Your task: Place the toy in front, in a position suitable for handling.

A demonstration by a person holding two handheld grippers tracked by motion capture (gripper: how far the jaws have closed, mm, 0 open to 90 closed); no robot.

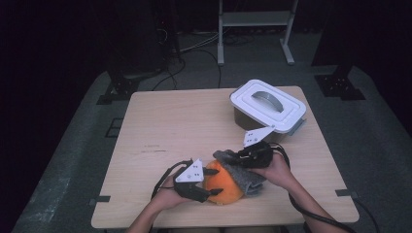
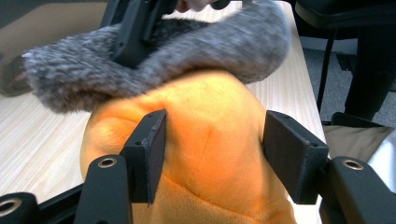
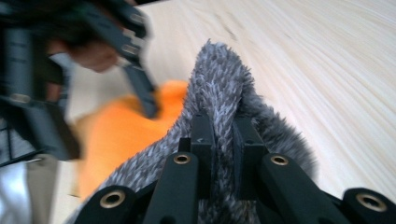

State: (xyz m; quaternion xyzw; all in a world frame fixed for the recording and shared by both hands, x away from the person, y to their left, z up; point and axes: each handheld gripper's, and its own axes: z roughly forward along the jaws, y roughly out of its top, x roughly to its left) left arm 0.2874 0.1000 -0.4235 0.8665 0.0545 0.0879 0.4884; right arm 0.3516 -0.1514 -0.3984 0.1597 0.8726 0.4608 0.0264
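**Risk findings: grey furry cover half-seated on orange plush**

The orange plush [image 1: 221, 187] lies at the near edge of the table [image 1: 170, 126], well on the near side of the white lidded box [image 1: 268, 104]. The left claw [image 1: 214, 190] straddles the plush; in the left gripper view its pads [image 2: 152, 149] press into the soft sides, so it is pinching the plush at a medium spread. The right claw [image 1: 240, 156], on the box side of the plush, is pressed together on a fold of the grey furry cover [image 1: 245, 177], which drapes over the far shoulder of the plush; the right gripper view shows the fur [image 3: 219, 79] bunched between the closed jaws.

Judged hazards:

- The plush is soft and rounded. A pull on the cover could squeeze it out of the left claw, since the pads bear on yielding stuffing, not on a firm edge
- The right claw holds a thin fold only. A sharp tug may strip the fur from the jaws and let the cover slump back
- The plush sits close to the near table edge; a pull towards the person could drag it off
- The two claws work near each other over the plush and could collide
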